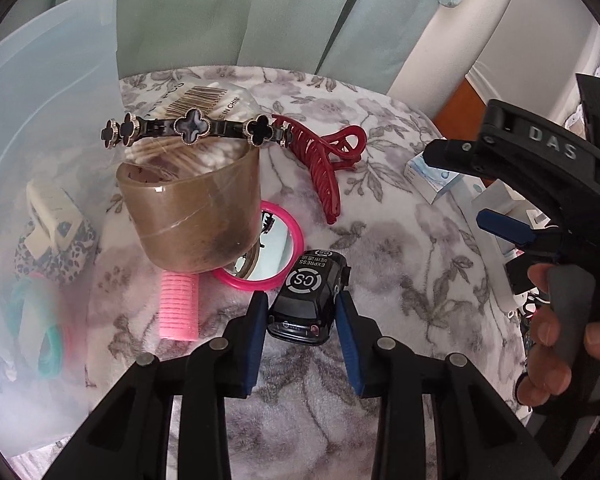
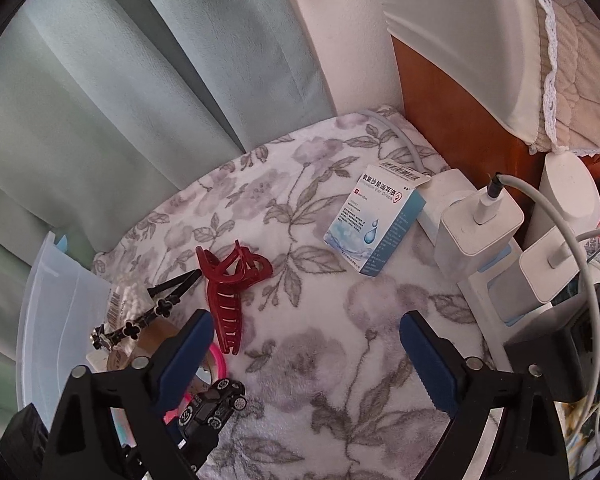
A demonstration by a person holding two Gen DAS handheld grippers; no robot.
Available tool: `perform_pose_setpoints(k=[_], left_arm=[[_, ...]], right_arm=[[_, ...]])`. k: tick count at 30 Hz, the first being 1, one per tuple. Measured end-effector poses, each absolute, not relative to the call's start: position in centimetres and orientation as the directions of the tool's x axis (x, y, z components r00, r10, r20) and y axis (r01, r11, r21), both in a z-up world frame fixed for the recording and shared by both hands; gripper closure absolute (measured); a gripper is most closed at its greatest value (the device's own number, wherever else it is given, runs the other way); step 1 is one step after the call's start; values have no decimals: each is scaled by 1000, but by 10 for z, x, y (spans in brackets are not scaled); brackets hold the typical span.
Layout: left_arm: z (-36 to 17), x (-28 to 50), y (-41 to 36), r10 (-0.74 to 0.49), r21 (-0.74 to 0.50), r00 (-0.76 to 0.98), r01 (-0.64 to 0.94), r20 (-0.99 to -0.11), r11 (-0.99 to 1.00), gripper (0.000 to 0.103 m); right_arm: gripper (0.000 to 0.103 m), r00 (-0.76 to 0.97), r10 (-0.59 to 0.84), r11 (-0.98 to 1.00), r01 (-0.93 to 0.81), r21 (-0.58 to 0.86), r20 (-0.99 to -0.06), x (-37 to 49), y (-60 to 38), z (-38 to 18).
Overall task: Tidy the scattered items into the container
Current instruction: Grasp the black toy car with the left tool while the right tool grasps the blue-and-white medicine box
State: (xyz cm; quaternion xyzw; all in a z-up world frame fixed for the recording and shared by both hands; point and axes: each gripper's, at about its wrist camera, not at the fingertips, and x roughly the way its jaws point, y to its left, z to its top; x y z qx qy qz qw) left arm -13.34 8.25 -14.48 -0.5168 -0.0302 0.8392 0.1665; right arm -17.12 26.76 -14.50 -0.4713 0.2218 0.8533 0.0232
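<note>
- Curtain (image 2: 112,92): pale green folds behind the work area, from nine to twelve o'clock in the right wrist view; a white wall and a wooden panel stand at one o'clock.
- Floral blanket (image 1: 400,240): soft grey-and-white cover carrying the scattered items; what lies beneath it cannot be told.
- Container (image 1: 40,128): translucent plastic tub at nine o'clock in the left wrist view, already holding hair ties and a clip.
- Right gripper (image 2: 306,356): jaws released and wide, nothing between them; it hangs over bare blanket, the medicine box (image 2: 374,224) at one o'clock of it, well apart.
- Left gripper (image 1: 302,320): jaws clenched on the toy car (image 1: 312,300), pads against both of its sides, the car at the picture's lower centre, apparently just clear of the blanket.
- Tape roll (image 1: 192,212), pink mirror (image 1: 276,248), pink roller (image 1: 179,306), red claw clip (image 1: 320,160), black clover clip (image 1: 196,130): clustered at ten to twelve o'clock of the car, beside the container's rim.
- Step in hand, by judgement: the car is grasped and awaits transfer. The next move calls for carrying it toward nine o'clock, clearing the tape roll and the rim, then releasing above the tub.
</note>
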Motion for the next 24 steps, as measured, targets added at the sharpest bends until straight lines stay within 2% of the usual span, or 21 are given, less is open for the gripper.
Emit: perform_pose_setpoints(k=[4, 15, 24], left_arm=[[-141, -133, 79, 320, -227, -420, -255, -849, -940, 68], [-139, -136, 77, 345, -253, -420, -259, -840, -932, 69], [-140, -139, 77, 355, -262, -415, -266, -838, -928, 69]], right_arm=[[16, -540, -166, -877, -302, 373, -825, -183, 273, -156], [18, -516, -122, -817, -433, 380, -848, -215, 297, -183], [24, -510, -107, -764, -507, 399, -854, -232, 307, -197]])
